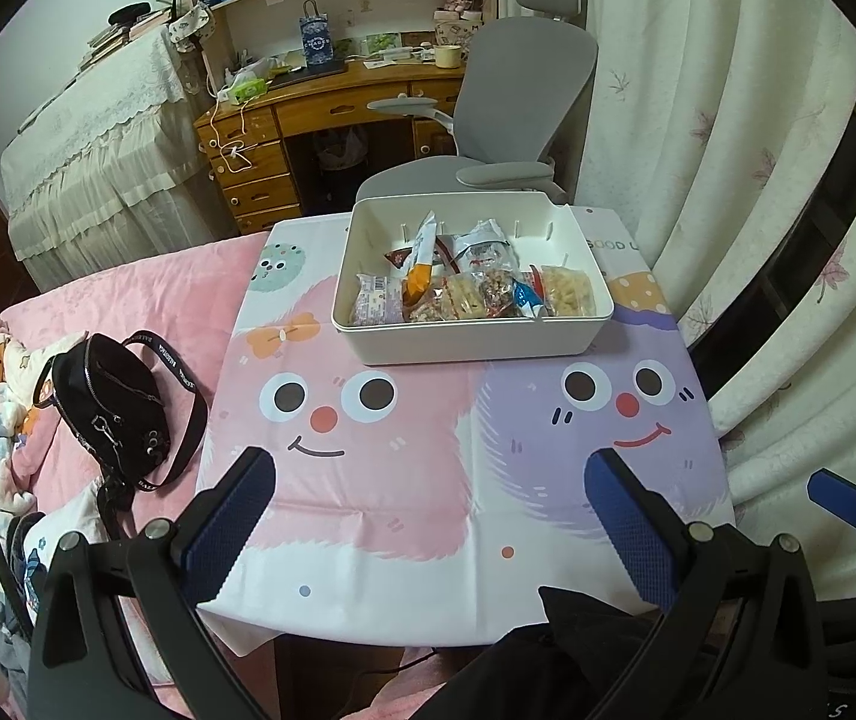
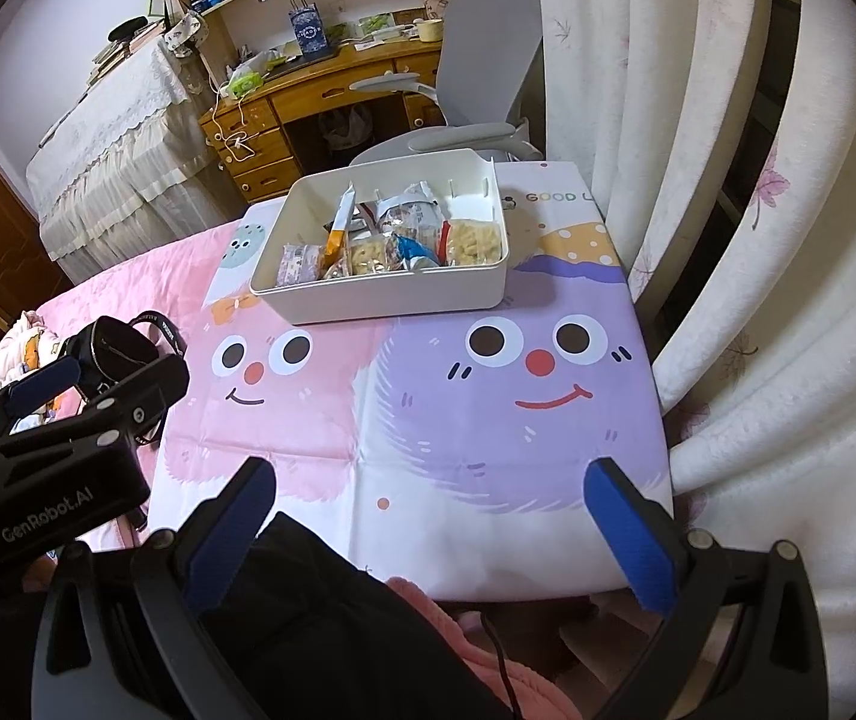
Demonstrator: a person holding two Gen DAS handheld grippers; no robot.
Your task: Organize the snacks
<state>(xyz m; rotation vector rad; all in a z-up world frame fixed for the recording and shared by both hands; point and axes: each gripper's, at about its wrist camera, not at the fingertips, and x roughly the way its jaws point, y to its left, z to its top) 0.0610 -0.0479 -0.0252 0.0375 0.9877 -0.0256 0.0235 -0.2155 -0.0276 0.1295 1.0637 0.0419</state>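
left gripper (image 1: 431,486): jaws spread, nothing held | right gripper (image 2: 428,492): jaws spread, nothing held | snack packets (image 1: 464,288) are piled in white bin (image 1: 476,342), far side of tablecloth (image 1: 404,480)

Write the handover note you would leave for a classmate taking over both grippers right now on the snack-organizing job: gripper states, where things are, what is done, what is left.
Left gripper: open, empty, hovering over the near part of the cartoon tablecloth.
Right gripper: open, empty, also held back at the near edge.
White bin sits at the far side of the tablecloth; all visible snack packets are inside it, mostly crowded along its near wall, with one orange-and-white packet propped up.
Done: no snacks are visible loose on the cloth.
Left: judging by the jumble, possibly tidy the packets inside the bin; otherwise nothing obvious remains.
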